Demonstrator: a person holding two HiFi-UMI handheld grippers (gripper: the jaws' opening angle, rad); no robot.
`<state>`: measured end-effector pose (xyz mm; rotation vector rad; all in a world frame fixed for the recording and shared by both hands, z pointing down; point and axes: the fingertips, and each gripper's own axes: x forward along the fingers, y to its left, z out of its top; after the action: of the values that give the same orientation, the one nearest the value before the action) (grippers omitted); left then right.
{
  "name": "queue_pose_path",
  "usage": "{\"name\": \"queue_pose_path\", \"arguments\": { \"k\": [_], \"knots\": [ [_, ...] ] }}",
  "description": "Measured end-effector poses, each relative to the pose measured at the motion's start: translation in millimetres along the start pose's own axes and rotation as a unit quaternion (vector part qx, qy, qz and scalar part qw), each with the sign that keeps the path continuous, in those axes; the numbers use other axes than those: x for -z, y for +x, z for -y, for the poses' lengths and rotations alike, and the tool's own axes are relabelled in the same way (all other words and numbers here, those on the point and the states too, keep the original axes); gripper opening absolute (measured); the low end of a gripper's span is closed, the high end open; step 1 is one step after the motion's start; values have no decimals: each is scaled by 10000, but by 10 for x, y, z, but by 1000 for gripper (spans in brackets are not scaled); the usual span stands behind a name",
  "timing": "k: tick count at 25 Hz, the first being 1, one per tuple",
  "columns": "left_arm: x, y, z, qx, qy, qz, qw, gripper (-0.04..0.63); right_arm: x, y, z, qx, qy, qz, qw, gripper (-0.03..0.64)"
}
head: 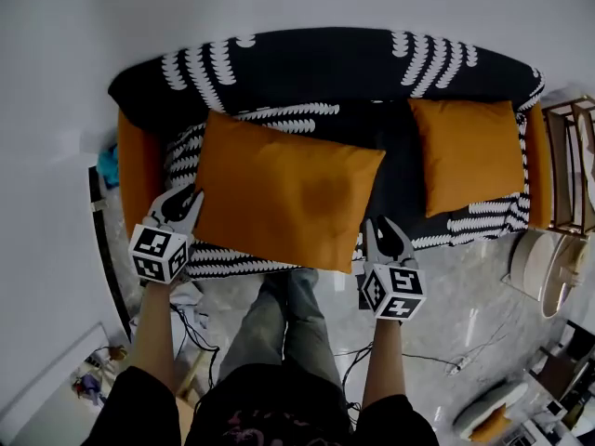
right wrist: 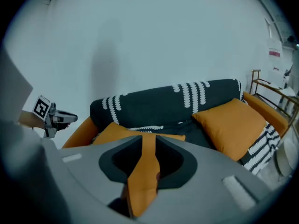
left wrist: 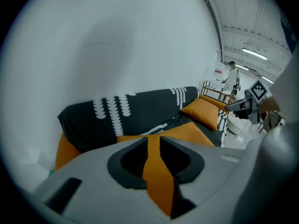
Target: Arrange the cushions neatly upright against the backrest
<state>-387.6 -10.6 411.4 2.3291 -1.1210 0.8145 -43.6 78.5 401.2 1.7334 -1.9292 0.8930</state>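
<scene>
A large orange cushion (head: pixel 284 189) lies tilted on the seat of a sofa, its top edge at the black-and-white patterned backrest (head: pixel 325 63). My left gripper (head: pixel 186 203) is at its lower left edge and my right gripper (head: pixel 383 235) at its lower right corner. In both gripper views a strip of the orange fabric runs through the gap between the jaws, which stand slightly apart (left wrist: pixel 153 141) (right wrist: pixel 148 141). A smaller orange cushion (head: pixel 465 151) leans at the sofa's right end, away from both grippers.
The sofa has orange armrests (head: pixel 138 165) under the patterned cover. A wooden rack (head: pixel 569 156) stands to the right of it. White objects (head: pixel 544 268) and cables (head: pixel 437 360) lie on the grey floor in front. A plain wall rises behind the backrest.
</scene>
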Motion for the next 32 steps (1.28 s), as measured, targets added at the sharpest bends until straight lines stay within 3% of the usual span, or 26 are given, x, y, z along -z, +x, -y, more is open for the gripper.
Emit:
{"name": "queue_pose_path", "arguments": {
  "k": [6,13,16,24,27,32],
  "knots": [
    [630,657,-296,-126,3,-694,9975,201,531,666,195,-16,176,-589,9981,240],
    [1189,1117,-456,-121,-365,-1211,9919,298,1124,1190,361,-221,535,-1344,9892,344],
    [1404,1347,-531,-41,-296,-1469,9887,329,1316,1390,504,-227,594,-1559,9857,369],
    [1617,1815,-537,299,60,-2049,9783,347,1783,1762,701,-356,857,-2171,9717,373],
    [1691,1862,-560,352,-20,-2114,9768,336,1831,1853,628,-390,894,-2183,9710,366],
    [1766,1867,-563,384,-103,-2074,9774,251,1862,1933,469,-273,653,-2143,9742,286]
  ]
}}
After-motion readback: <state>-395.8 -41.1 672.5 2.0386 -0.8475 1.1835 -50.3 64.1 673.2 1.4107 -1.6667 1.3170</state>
